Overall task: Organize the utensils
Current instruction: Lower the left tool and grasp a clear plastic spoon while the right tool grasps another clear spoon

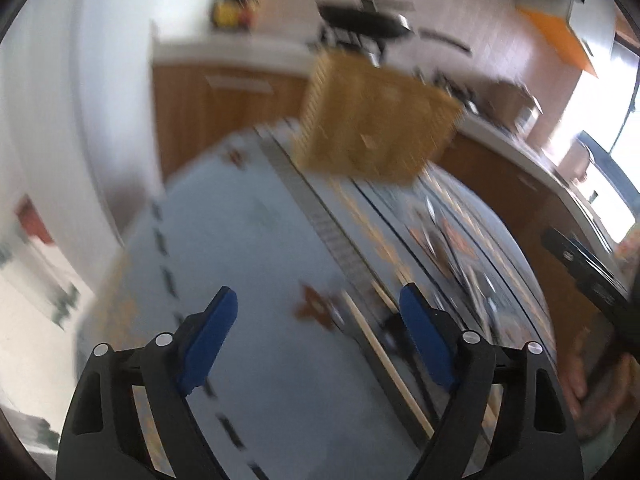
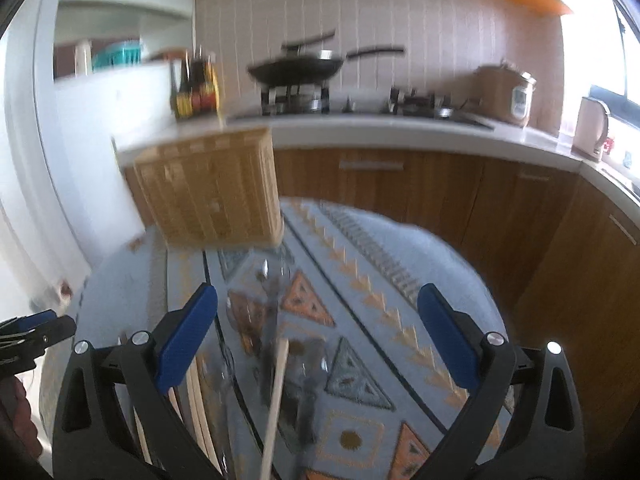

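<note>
Both views are motion-blurred. A woven wicker basket (image 1: 372, 120) stands at the far end of the patterned tablecloth (image 1: 248, 248); it also shows in the right wrist view (image 2: 212, 192). Several utensils (image 1: 452, 256) lie on the cloth, with wooden chopsticks (image 1: 384, 352) near my right-hand finger. My left gripper (image 1: 316, 328) is open and empty above the cloth. My right gripper (image 2: 316, 328) is open and empty above a wooden stick (image 2: 276, 400), more chopsticks (image 2: 196, 408) and blurred metal utensils (image 2: 276, 308). The left gripper (image 2: 28, 336) shows at the left edge of the right wrist view.
Behind the table runs a kitchen counter (image 2: 400, 128) with a wok on a stove (image 2: 296, 72), sauce bottles (image 2: 196, 88), a rice cooker (image 2: 504, 92) and a kettle (image 2: 592, 128). Wooden cabinets (image 2: 440, 192) stand below. The other gripper (image 1: 588, 272) shows at the right edge.
</note>
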Available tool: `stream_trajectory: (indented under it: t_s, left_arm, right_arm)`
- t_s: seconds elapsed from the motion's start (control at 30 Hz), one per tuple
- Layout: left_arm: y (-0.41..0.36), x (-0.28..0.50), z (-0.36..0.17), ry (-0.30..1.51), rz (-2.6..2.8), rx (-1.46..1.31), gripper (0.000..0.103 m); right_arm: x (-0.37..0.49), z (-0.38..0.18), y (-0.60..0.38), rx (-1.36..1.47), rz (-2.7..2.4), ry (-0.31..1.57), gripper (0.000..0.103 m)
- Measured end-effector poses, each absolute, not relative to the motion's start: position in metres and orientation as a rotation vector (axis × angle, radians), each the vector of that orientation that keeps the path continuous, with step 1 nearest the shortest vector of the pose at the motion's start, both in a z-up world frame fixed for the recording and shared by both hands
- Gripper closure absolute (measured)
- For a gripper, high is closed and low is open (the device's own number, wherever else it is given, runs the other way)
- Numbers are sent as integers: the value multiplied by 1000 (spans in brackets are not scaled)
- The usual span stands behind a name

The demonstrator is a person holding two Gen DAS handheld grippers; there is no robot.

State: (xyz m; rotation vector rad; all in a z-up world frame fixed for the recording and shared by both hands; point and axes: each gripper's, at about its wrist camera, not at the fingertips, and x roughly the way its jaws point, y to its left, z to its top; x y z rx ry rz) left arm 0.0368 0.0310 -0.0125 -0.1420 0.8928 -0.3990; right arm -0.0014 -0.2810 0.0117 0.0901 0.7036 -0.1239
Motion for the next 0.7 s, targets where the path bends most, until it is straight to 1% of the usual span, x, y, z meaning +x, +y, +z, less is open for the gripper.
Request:
stream_trajectory:
  t_s: [0.03,0.07,0.13,0.17,0.23,0.27,0.3,0.33,0.43,0.47,0.53,0.63,0.7]
  left_arm:
    - [28,37,-17,926,-419,-138,27]
    - [23,38,-23,973,-444,-131,32]
    - [14,40,-34,1055,-493,-117,42]
    - [9,41,-40,1091,-505,-105,44]
    - [2,41,-48,1131,-519,-95,56]
    - [-2,43,-53,1151,-520,-94,58]
    - [-4,43,-56,1160,-518,-96,63]
    - [-7,45,-59,1173,-515,-96,66]
    - [-13,49,-63,1199,-494,-83,70]
    - [-14,47,-63,1192,-479,-58,73]
    - [-15,45,-62,1187,-456,-21,83]
    - [-10,47,-61,1199,-442,-10,87]
    - [-7,48,-61,1208,-438,-29,87]
  right_arm:
    - [1,10,-281,94,-112,739,8]
    - [3,8,-283,105,-83,783,10]
    - [5,4,-284,114,-50,837,22]
    - [6,0,-284,112,-38,880,25]
    - [8,-6,-284,107,-24,940,41]
    - [9,-10,-285,113,-17,975,44]
    - [8,-14,-286,118,-11,995,48]
    - [8,-18,-288,125,-3,1018,51]
    - [7,-25,-289,117,-7,1041,52]
    - [6,-27,-289,115,-6,1045,53]
    - [5,-30,-289,116,1,1053,53]
    - [5,-35,-288,108,12,1056,53]
    - [7,-40,-287,108,7,1061,53]
